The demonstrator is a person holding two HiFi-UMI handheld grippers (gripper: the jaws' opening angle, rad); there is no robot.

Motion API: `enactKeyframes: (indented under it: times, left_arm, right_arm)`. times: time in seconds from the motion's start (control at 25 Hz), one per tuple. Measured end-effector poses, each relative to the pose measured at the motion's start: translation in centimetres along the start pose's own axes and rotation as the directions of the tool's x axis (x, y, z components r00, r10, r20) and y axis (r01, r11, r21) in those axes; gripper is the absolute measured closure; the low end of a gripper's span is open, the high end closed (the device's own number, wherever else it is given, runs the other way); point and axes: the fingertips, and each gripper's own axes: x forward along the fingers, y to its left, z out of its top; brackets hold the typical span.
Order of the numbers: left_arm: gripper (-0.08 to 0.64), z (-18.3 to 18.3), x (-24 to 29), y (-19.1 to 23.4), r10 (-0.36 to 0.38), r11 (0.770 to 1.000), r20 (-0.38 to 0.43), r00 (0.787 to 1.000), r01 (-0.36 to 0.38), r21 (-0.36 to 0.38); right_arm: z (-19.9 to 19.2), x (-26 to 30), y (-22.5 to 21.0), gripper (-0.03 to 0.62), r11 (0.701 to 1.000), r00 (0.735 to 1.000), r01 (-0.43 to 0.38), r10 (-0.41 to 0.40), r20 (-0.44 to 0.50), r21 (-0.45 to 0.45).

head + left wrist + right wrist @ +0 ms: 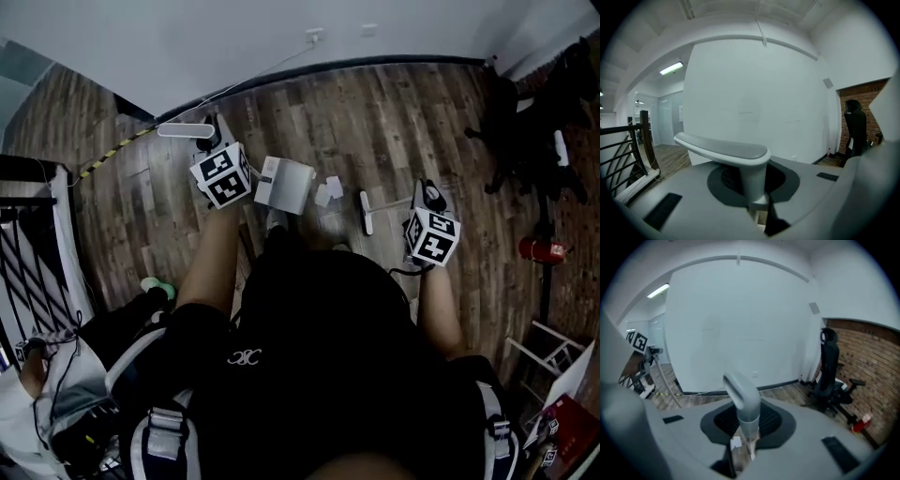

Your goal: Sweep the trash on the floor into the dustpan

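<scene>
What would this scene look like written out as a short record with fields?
Place: wooden floor beside a white wall
Left gripper: shut on the dustpan handle
Right gripper: shut on the broom handle
Dustpan: on the floor, ahead of the person
Broom head: on the floor, right of the dustpan
Trash: white scraps between dustpan and broom head, seemingly not yet in the pan

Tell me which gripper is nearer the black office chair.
Right. The right gripper, jaws shut on the broom handle, has the black office chair off to its right. The left gripper, holding the dustpan handle, sits farther left, past the dustpan.
</scene>
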Motion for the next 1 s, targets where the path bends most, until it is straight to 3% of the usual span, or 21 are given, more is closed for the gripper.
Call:
enactKeyframes:
  times: [0.16,0.4,0.6,0.76,0.88,1.0]
  left_arm:
    - [0.512,-2.1,4.9,1.6,-0.061,0.997,-0.048,0.997,0.060,-0.040]
    - [0.512,-6.1,11.8,5.0,-0.106,0.986,-0.144,0.984,0.085,-0.142]
    - [0.512,-10.0,15.7,4.5,-0.167,0.982,-0.196,0.966,0.145,-0.125]
    - [0.512,-12.9,17.9,3.8,-0.194,0.979,-0.229,0.954,0.172,-0.113]
    - [0.511,-13.1,19.1,3.9,-0.208,0.976,-0.208,0.956,0.188,-0.112]
    - [0.505,-12.9,19.6,2.9,-0.248,0.965,-0.204,0.947,0.221,-0.143]
  right_arm:
    - [-0.4,0.1,0.9,0.511,0.988,0.991,0.129,-0.127,-0.033,0.083]
    - [0.9,1.6,3.8,0.511,0.954,0.980,0.198,-0.198,-0.024,0.223]
    - [2.1,3.3,5.1,0.511,0.932,0.966,0.259,-0.257,-0.042,0.254]
    - [3.2,4.6,4.9,0.510,0.876,0.936,0.346,-0.348,-0.058,0.337]
    - [4.0,5.9,5.4,0.509,0.843,0.925,0.373,-0.370,-0.086,0.388]
    - [5.1,7.2,6.6,0.506,0.844,0.932,0.355,-0.350,-0.089,0.402]
